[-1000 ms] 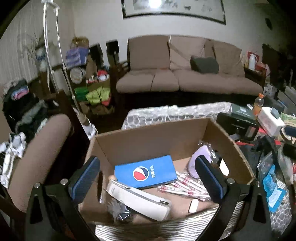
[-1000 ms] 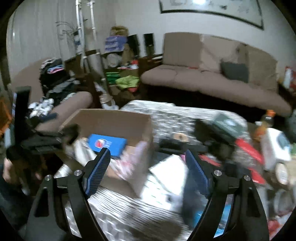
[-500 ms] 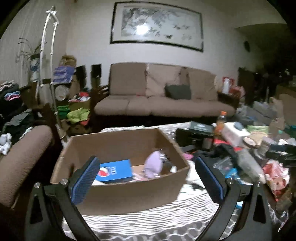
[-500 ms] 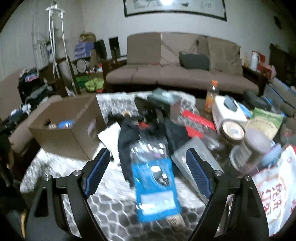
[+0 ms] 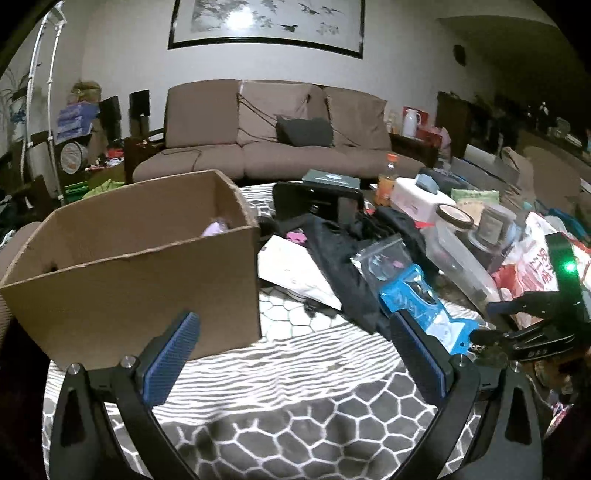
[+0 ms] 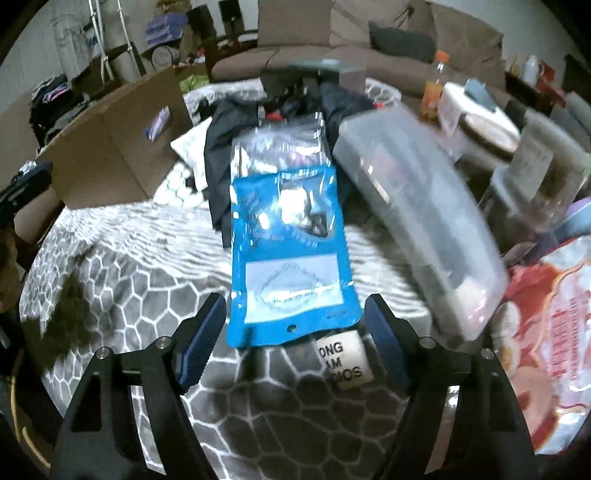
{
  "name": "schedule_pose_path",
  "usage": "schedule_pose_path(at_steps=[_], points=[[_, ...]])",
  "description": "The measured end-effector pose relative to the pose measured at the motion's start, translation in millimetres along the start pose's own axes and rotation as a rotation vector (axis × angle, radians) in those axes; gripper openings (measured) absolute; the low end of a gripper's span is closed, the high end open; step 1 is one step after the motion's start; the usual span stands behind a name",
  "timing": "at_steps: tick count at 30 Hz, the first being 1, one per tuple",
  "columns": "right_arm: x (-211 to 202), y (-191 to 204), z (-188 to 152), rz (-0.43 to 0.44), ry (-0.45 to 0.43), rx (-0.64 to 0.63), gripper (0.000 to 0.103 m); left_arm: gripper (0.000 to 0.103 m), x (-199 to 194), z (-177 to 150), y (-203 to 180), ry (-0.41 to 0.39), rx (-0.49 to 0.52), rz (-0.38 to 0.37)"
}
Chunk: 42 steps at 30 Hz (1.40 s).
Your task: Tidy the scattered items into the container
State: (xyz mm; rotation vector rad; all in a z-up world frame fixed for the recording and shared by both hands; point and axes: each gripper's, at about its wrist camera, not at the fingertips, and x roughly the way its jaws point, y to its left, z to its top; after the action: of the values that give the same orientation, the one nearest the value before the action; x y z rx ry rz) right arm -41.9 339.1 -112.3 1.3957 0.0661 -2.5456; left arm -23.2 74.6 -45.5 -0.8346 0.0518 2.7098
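A brown sofa (image 5: 280,129) stands along the far wall, with a dark cushion (image 5: 304,132) lying on its seat. Above it hangs a long framed picture (image 5: 266,22) of birds and branches. To the left of the sofa a heap of household clutter fills the corner: a stack of blue boxes (image 5: 74,118), a round fan (image 5: 70,162), green cloth (image 5: 99,186) low down, and a white pole stand (image 5: 40,92) rising beside the wall. To the right of the sofa a white thermos jug (image 5: 410,122) sits on a side stand before something red. The counter wears a grey cloth (image 5: 295,413) printed with white honeycomb lines.
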Motion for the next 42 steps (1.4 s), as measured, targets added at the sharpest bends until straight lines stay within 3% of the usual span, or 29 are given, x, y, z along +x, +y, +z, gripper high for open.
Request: schedule_pose_path(at_steps=[8,12,14,19,22,28,33,39,41,42], points=[[43.5,-15.8,0.0,-0.036,0.058,0.052,0.072,0.103,1.2,-4.2,-8.0,-0.001,0.033,-0.011],[55.2,-21.1,-3.1,-0.049,0.097,0.088,0.064,0.103,4.8,-5.4,-7.2,0.016,0.029,-0.008],[49.9,-20.3,-3.5,-0.052,0.099,0.094,0.057,0.103,5.6,-5.5,-6.4,0.023,0.025,-0.014],[28.2,-30.8,3.1,-0.009,0.040,0.180,0.015,0.103,4.1,-5.2,-8.6,0.015,0.039,-0.012],[2.3,-37.7,9.3,0.056,-0.054,0.223,0.004,0.103,3.0,-5.1,-11.1,0.011,0.052,-0.027],[-52.7,-12.9,29.5,0.133,-0.209,0.129,0.002,0.103,-0.8,-8.8,-23.4,0.001,0.112,-0.116],[-72.6,25.3,41.7,0.240,-0.244,-0.009,0.002,0.103,-13.4,-13.7,-30.7,-0.015,0.139,-0.215],[-81.8,68.9,53.8,0.547,-0.292,-0.034,0.002,0.103,-32.2,-18.2,-34.7,-0.029,0.145,-0.343],[-86.7,75.8,57.1,0.606,-0.294,-0.050,0.002,0.103,-38.4,-19.7,-36.1,-0.033,0.147,-0.386],[-83.5,79.6,56.9,0.564,-0.273,-0.072,0.002,0.103,-41.6,-20.4,-36.7,-0.036,0.148,-0.407]])
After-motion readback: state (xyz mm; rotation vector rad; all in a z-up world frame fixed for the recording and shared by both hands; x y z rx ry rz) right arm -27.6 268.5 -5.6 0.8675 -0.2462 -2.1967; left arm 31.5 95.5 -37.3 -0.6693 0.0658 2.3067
